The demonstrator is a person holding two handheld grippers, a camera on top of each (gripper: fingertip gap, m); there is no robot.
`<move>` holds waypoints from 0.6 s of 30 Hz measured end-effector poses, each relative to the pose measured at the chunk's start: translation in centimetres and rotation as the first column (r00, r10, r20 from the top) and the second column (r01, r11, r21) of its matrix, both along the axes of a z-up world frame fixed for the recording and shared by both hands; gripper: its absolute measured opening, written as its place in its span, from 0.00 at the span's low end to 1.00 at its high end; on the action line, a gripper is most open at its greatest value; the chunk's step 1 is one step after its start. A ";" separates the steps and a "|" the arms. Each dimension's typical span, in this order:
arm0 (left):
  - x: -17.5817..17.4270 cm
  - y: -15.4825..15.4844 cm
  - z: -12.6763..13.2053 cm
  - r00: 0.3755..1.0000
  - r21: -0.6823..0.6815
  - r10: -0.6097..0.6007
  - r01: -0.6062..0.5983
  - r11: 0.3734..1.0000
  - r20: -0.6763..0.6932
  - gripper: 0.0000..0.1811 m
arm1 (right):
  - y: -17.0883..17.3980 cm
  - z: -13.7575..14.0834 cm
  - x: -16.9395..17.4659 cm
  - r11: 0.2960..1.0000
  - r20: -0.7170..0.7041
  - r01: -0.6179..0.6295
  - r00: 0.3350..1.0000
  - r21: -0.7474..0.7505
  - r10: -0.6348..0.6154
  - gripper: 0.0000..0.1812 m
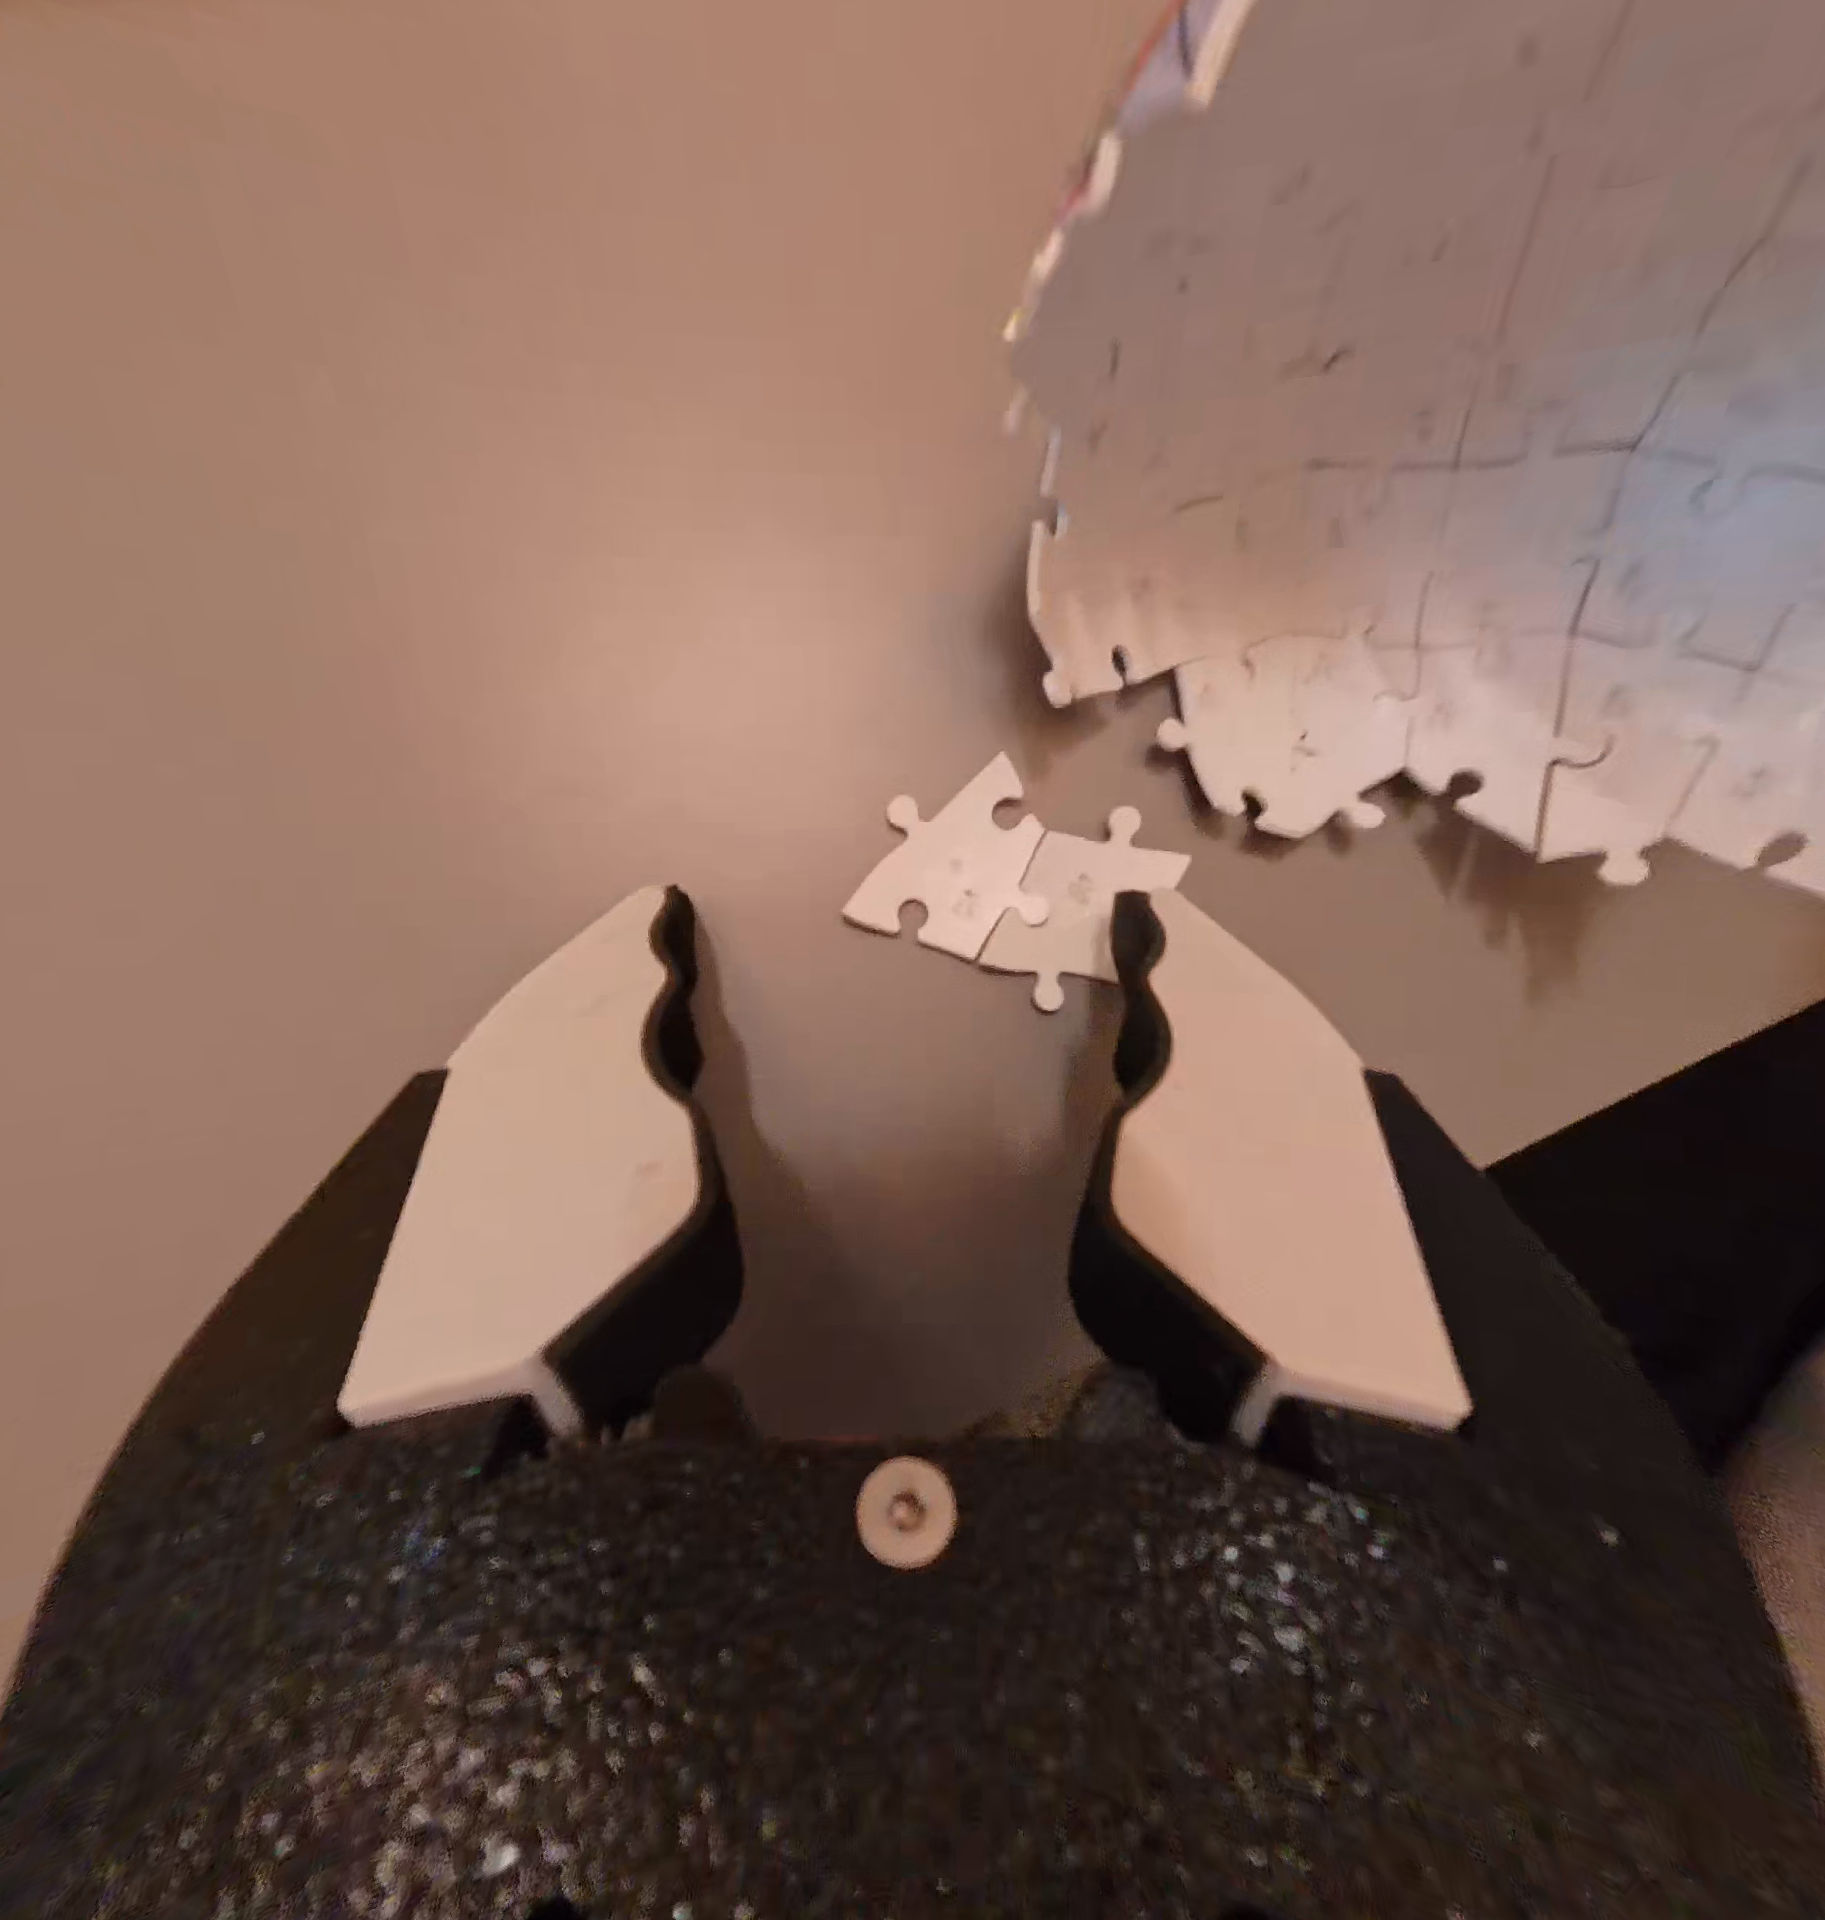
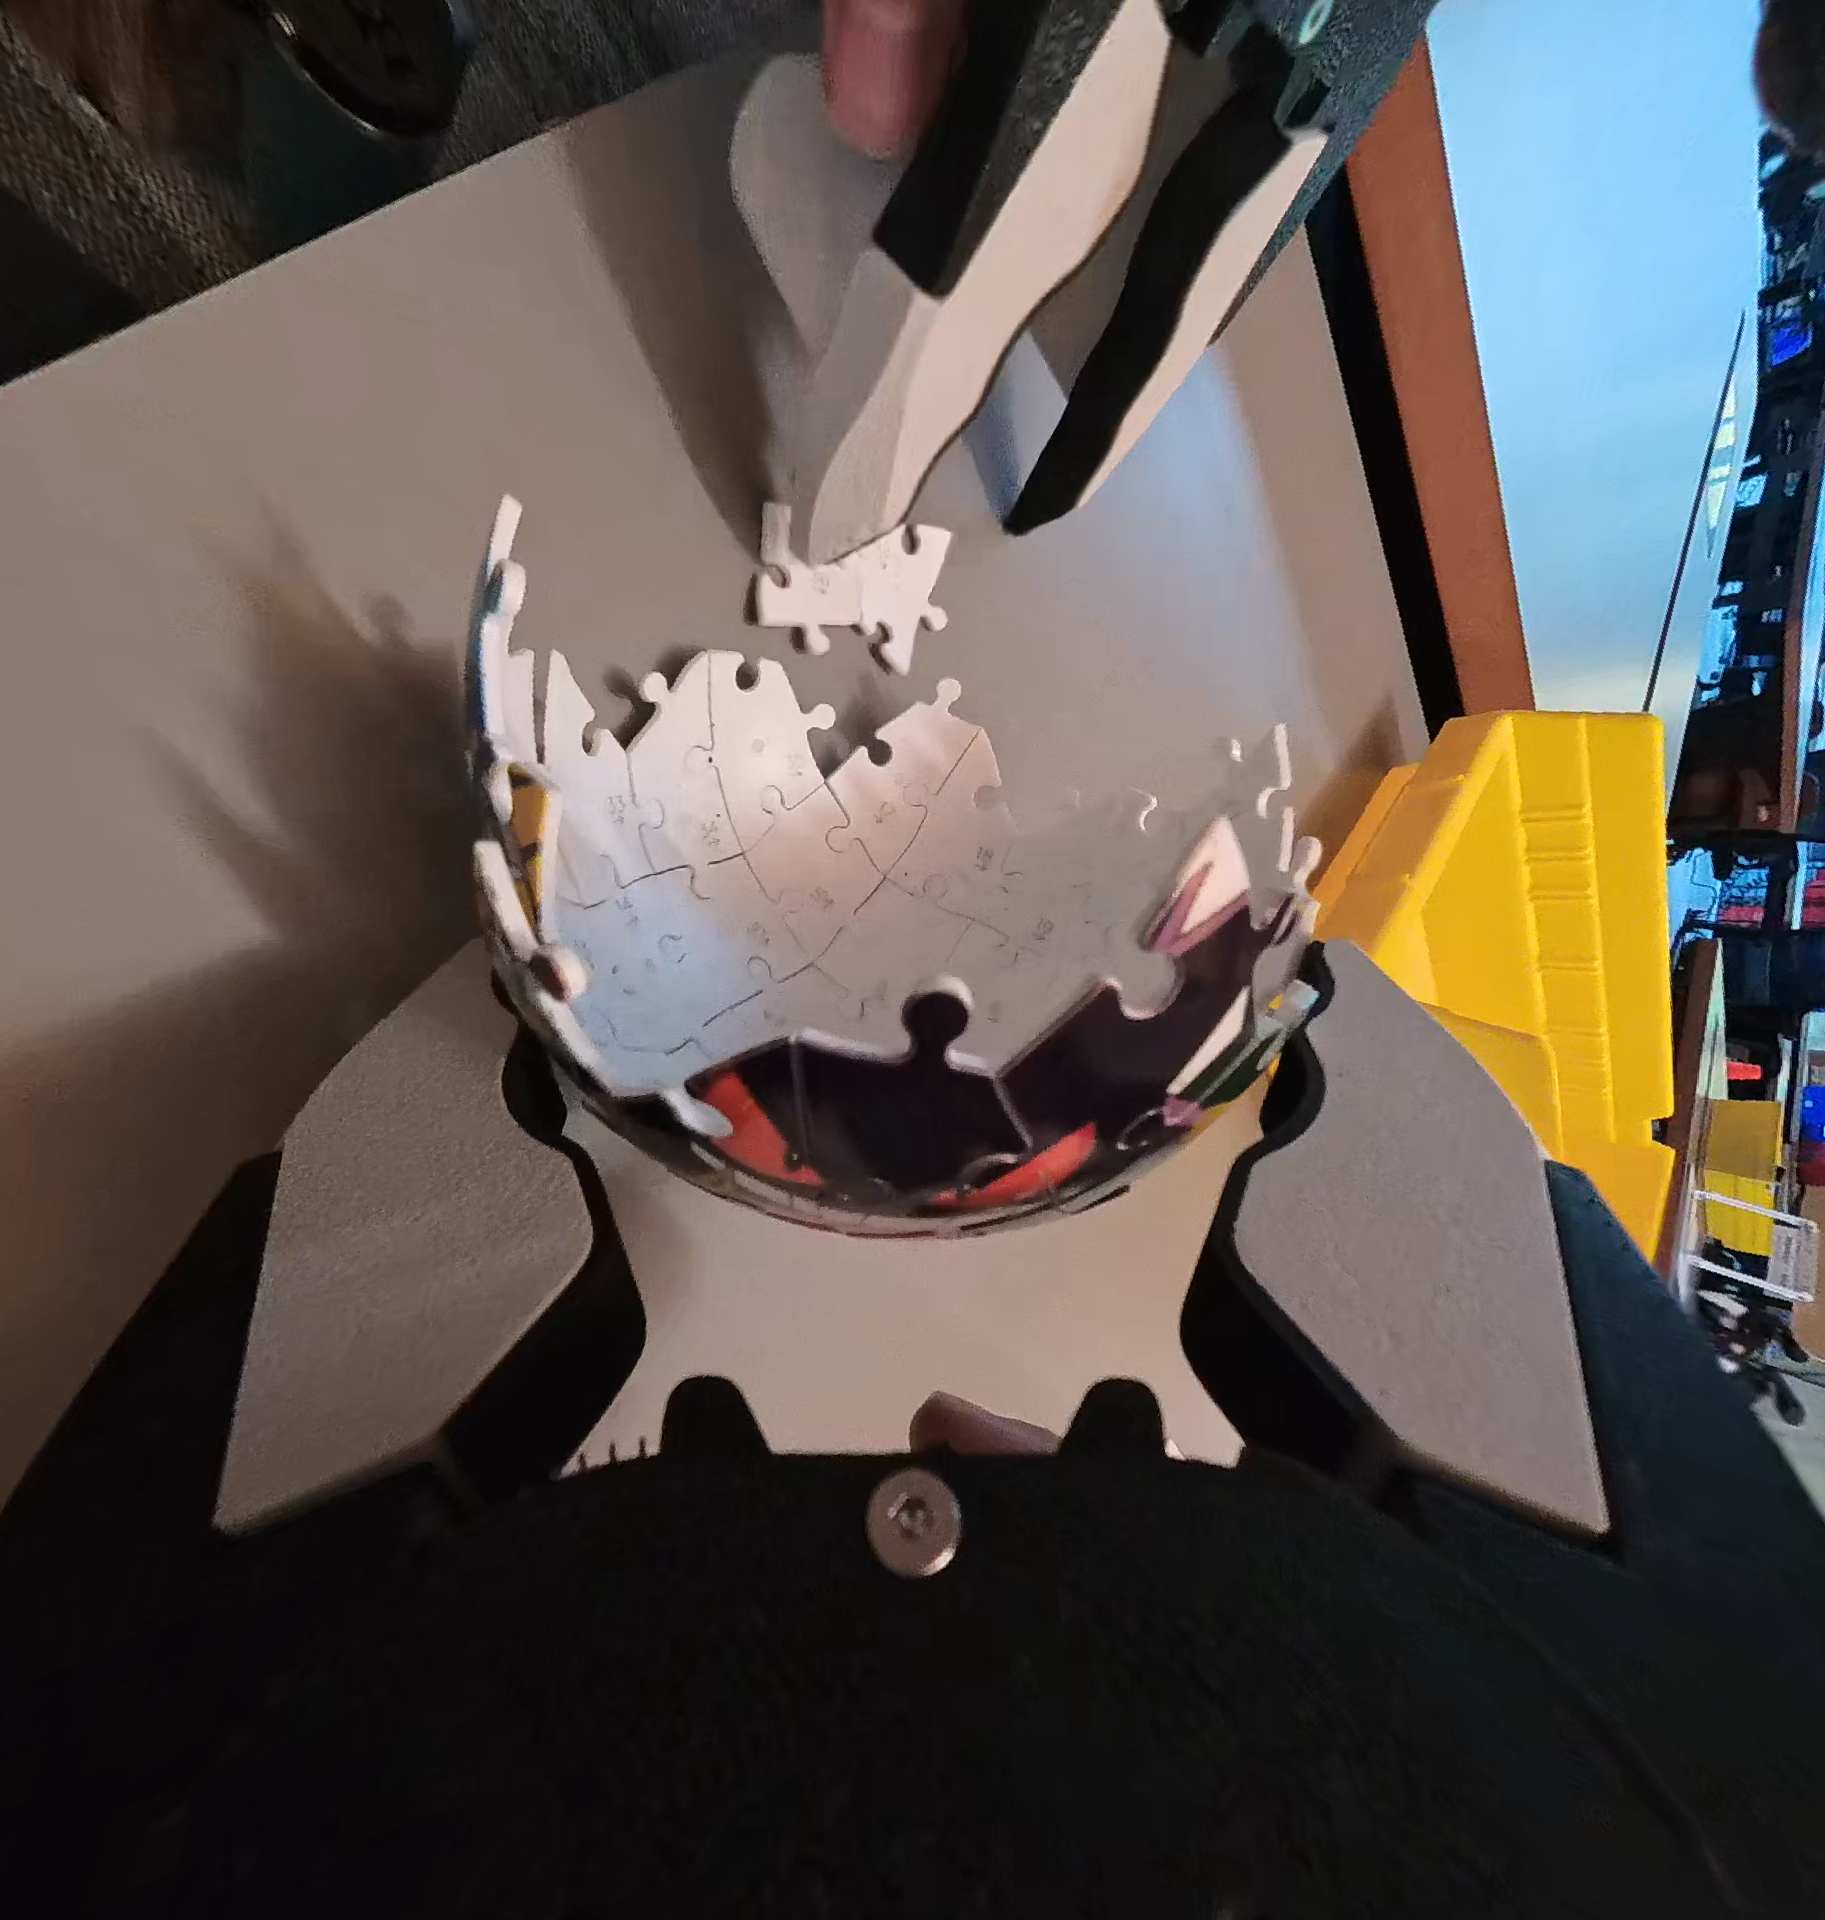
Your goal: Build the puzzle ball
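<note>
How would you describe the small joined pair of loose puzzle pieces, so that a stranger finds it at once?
Start from the half-built puzzle ball, held by the right hand-held gripper. On the beige table just beyond its jagged rim lies the white two-piece section, flat, unattached, under the open left hand-held gripper.

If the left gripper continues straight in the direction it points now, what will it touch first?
Probably the pair of joined puzzle pieces on the table. The open left gripper points down at them, one fingertip already at their edge; depth is unclear.
</note>
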State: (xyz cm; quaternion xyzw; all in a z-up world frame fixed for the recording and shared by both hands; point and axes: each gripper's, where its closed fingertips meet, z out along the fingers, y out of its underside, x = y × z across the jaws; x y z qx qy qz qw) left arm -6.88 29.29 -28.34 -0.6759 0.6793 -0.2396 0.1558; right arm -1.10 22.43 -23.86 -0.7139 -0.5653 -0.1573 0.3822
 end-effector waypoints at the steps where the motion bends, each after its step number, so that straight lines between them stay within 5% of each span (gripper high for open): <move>1: 0.1 -0.1 0.1 1.000 -0.023 -0.002 0.002 1.000 0.011 0.44 | 0.0 0.0 0.0 1.000 0.002 0.000 1.000 -0.002 0.000 0.73; 4: 0.1 0.7 -0.1 1.000 0.022 0.014 -0.015 1.000 0.016 0.36 | 0.0 0.0 -0.2 1.000 0.004 -0.008 1.000 0.005 0.008 0.73; 12: -0.2 0.7 -0.1 0.999 0.025 0.038 -0.037 0.999 -0.026 0.40 | -0.1 0.1 -0.6 1.000 0.055 -0.002 0.999 0.002 0.002 0.74; 18: -0.3 -0.7 0.0 0.998 0.033 -0.062 0.063 0.997 -0.016 0.38 | -0.2 0.0 -0.4 1.000 0.089 0.010 0.996 -0.002 -0.010 0.74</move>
